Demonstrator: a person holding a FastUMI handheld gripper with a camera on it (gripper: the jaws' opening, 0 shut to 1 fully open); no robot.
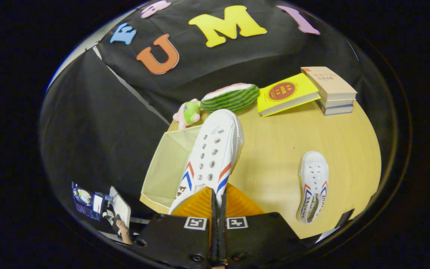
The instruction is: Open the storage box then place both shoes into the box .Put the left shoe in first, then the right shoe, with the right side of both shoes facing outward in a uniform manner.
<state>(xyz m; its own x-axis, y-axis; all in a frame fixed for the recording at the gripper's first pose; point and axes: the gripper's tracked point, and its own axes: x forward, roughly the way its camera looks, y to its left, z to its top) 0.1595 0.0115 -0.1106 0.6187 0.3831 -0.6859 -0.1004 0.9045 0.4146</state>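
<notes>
The fingers [212,209] of the gripper [217,203] are drawn close together, with barely any gap, pinching the heel edge of a white shoe [209,158] between them and holding it lifted. This held shoe points away from the gripper, toe forward, so its top faces the camera: two rows of metal eyelets with no laces, and red and blue chevron stripes along both sides near the heel. It hangs above the wooden table [282,149], and its left side overlaps the open storage box [166,168], a pale cream fabric box with its inside showing, set at the table's near left corner. Whether the shoe touches the box rim cannot be told. The second shoe [313,185], white with the same stripes, lies flat on the table well to the right of the held shoe, toe pointing away, its opening toward the gripper. Beyond the held shoe's toe, at the table's far edge, sit a watermelon-slice plush [231,98] and, just to its left, a small pink and green plush toy [189,113]. To the right of the watermelon, a yellow book [286,93] leans against a stack of books [330,89]. Far off to the left of the box, below table level, a person's hand [123,231] shows beside some equipment.
</notes>
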